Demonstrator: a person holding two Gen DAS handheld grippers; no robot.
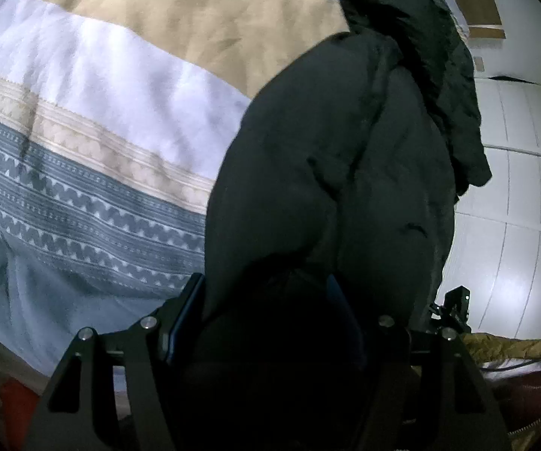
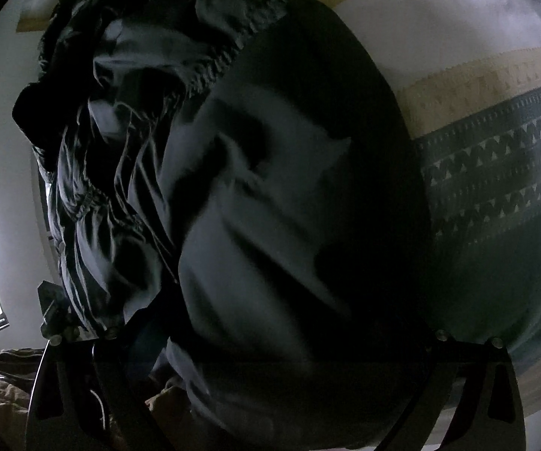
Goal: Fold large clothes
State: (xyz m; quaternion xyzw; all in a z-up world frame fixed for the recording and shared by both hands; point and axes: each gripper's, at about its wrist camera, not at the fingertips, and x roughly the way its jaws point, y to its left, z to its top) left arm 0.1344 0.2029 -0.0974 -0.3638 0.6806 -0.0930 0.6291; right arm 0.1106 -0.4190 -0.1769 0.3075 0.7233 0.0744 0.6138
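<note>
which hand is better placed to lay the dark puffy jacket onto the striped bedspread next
Left, probably: the left gripper holds the dark puffy jacket beside open striped bedspread; the right gripper's view is mostly jacket.

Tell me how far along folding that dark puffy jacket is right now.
Done: little that shows; the dark jacket is bunched and crumpled, with no neat fold visible. In hand: the left gripper and right gripper each have thick jacket fabric between their fingers, holding it over the striped bedspread. Left: probably lay it flat on the bed, then fold the sleeves and body.
</note>
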